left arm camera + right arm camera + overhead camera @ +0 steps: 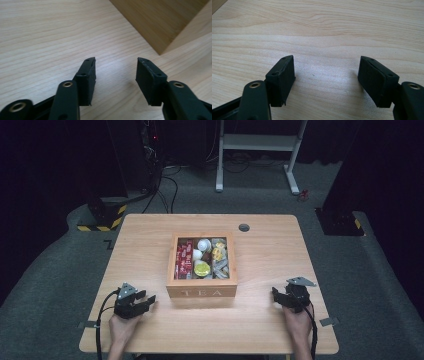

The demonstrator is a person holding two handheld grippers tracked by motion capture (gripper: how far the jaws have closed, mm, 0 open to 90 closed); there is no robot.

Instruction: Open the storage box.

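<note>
Jaws' rears, box point(160, 22) cropped

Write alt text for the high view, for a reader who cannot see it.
A person's hands hold the left gripper and the right gripper low over a wooden table, one on each side of an open wooden tea box. Both grippers' jaws are open and empty. The box holds red packets and other small items.
</note>
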